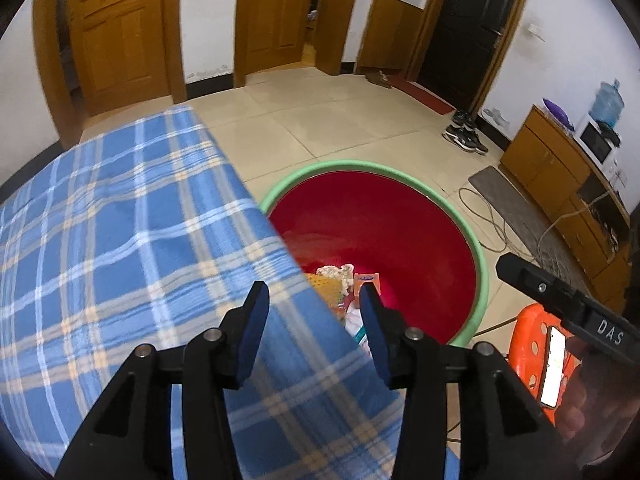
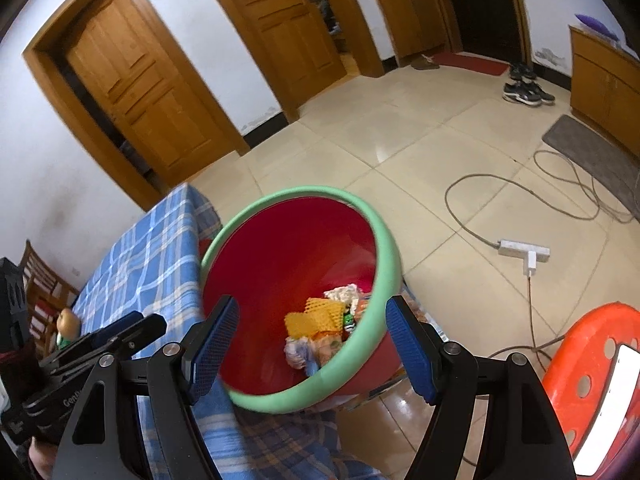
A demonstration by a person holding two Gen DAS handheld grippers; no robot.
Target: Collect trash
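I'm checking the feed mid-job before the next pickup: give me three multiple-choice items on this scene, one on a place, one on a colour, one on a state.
1. Where does the red bin stand?
A. on the floor beside the plaid-covered table
B. on the orange stool
C. against the dark door

2. What colour is the bin's rim?
A. blue
B. green
C. yellow

3. What is between the fingers of the left hand-held gripper?
A. a crumpled tissue
B. an orange foam net
C. nothing

Answers:
1 A, the bin sits by the table's edge.
2 B, a green band rings the top.
3 C, the pads stand apart with only cloth and bin behind them.
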